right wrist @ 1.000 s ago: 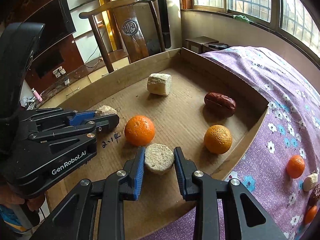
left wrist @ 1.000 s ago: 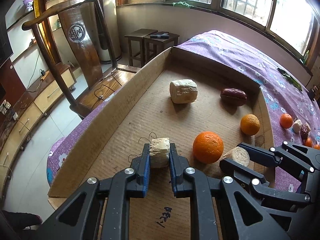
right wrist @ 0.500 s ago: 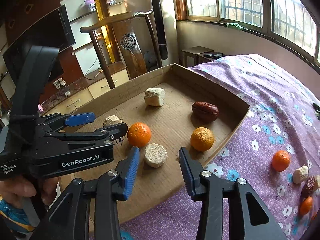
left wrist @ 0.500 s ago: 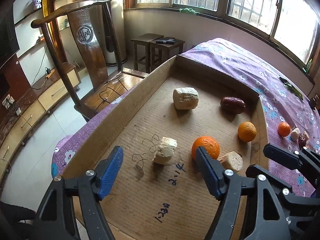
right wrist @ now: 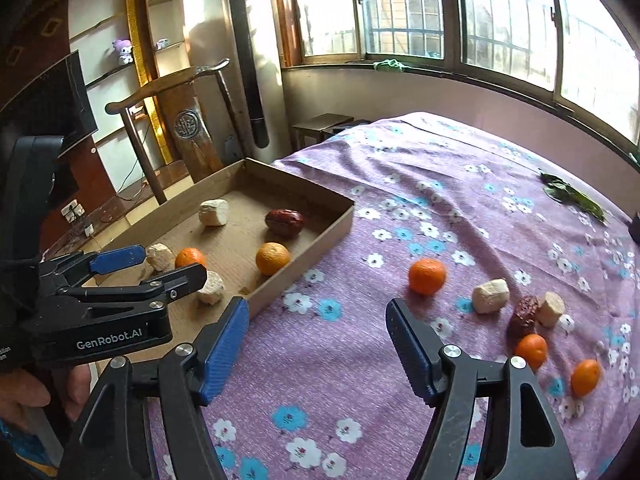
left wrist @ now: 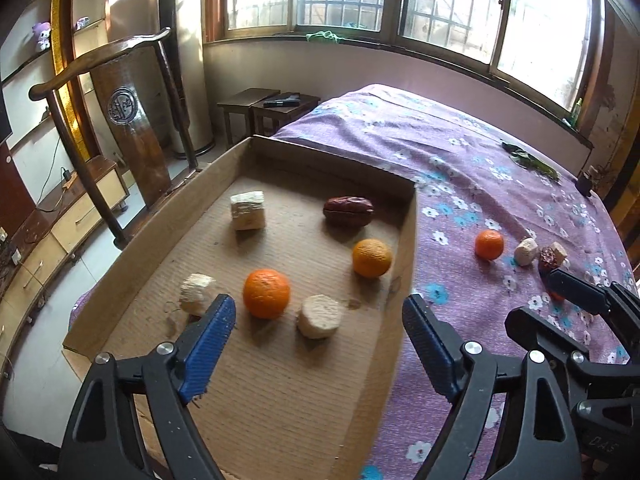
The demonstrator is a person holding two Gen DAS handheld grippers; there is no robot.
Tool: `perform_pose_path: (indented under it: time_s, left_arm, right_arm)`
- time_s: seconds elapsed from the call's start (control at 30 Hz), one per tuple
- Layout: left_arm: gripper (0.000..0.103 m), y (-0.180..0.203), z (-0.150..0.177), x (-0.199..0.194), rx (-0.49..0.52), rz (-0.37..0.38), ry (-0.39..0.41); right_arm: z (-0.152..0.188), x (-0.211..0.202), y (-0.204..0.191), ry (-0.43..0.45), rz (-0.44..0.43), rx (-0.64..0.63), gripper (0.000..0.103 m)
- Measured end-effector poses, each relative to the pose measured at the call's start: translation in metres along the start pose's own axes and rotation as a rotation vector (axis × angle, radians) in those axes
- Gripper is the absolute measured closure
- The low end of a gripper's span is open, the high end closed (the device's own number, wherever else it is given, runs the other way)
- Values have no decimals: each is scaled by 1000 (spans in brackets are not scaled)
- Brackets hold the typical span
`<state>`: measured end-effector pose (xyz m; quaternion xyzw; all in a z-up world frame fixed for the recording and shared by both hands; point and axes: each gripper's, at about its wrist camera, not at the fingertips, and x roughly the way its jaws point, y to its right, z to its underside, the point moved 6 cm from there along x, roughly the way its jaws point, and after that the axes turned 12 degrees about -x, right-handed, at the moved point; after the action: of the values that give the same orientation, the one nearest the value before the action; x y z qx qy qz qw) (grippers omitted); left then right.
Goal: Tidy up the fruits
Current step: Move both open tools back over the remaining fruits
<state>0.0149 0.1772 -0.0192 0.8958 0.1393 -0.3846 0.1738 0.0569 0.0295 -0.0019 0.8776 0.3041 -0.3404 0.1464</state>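
A shallow cardboard tray (left wrist: pixel 404 264) (right wrist: pixel 304 276) on the purple cloth holds two oranges (left wrist: pixel 267 293) (left wrist: pixel 372 258), a red date (left wrist: pixel 348 211) and three pale sugarcane chunks (left wrist: pixel 248 211) (left wrist: pixel 196 294) (left wrist: pixel 319 316). My left gripper (left wrist: pixel 320 332) is open and empty above the tray's near end. My right gripper (right wrist: pixel 316 334) is open and empty over the cloth, right of the tray. Loose on the cloth lie an orange (right wrist: pixel 427 276), a pale chunk (right wrist: pixel 490 295), a date (right wrist: pixel 524 316) with another chunk (right wrist: pixel 552 309), and two small oranges (right wrist: pixel 531 350) (right wrist: pixel 585 377).
A wooden chair (left wrist: pixel 120 120) and low cabinets stand left of the bed. Small dark stools (left wrist: pixel 268 108) stand beyond the tray. Green leaves (right wrist: pixel 572 198) lie far right on the cloth. Windows line the far wall.
Both grippers opened, let go of their sugarcane chunks in the tray, and drew back and up. The right gripper swung right, over the cloth.
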Motion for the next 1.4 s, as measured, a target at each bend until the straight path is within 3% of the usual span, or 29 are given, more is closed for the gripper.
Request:
perform_pose_path:
  time_s: [0.7, 1.13, 1.4]
  left_arm:
    - [16, 138, 42, 24, 179, 175, -125]
    - [17, 234, 64, 47, 291, 258, -199]
    - [17, 265, 73, 75, 321, 259, -234]
  right_arm:
    - [109, -57, 128, -58, 171, 267, 22]
    - [139, -79, 176, -45, 222, 368, 22]
    - [146, -80, 184, -30, 209, 387, 22]
